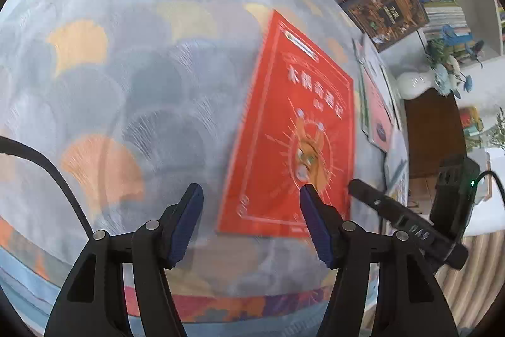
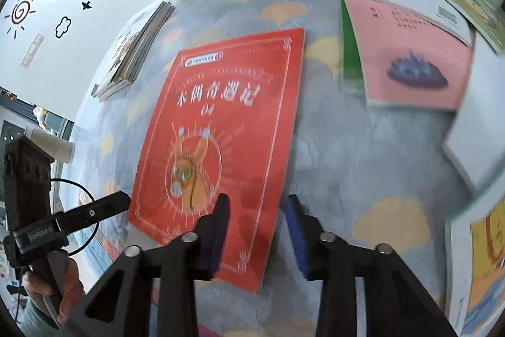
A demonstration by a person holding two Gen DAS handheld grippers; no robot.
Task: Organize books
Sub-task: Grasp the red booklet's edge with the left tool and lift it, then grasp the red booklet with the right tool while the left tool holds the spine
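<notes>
The bench (image 2: 331, 153), under a fan-patterned cloth, carries one squared stack (image 2: 132, 52) at its far left; a loose pile (image 2: 410, 59) remains unsorted at right. The red book (image 2: 221, 131) lies flat between them. Right tongs (image 2: 257, 229) straddle its near edge, narrowed, no pinch evident. Left tongs (image 1: 249, 226) stand spread, empty.

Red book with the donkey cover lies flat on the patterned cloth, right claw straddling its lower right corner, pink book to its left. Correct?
Not quite. In the right wrist view the pink book lies to the right of the red book, not the left. The rest holds: the red book lies flat on the patterned cloth, and the right claw straddles its lower right corner.
</notes>
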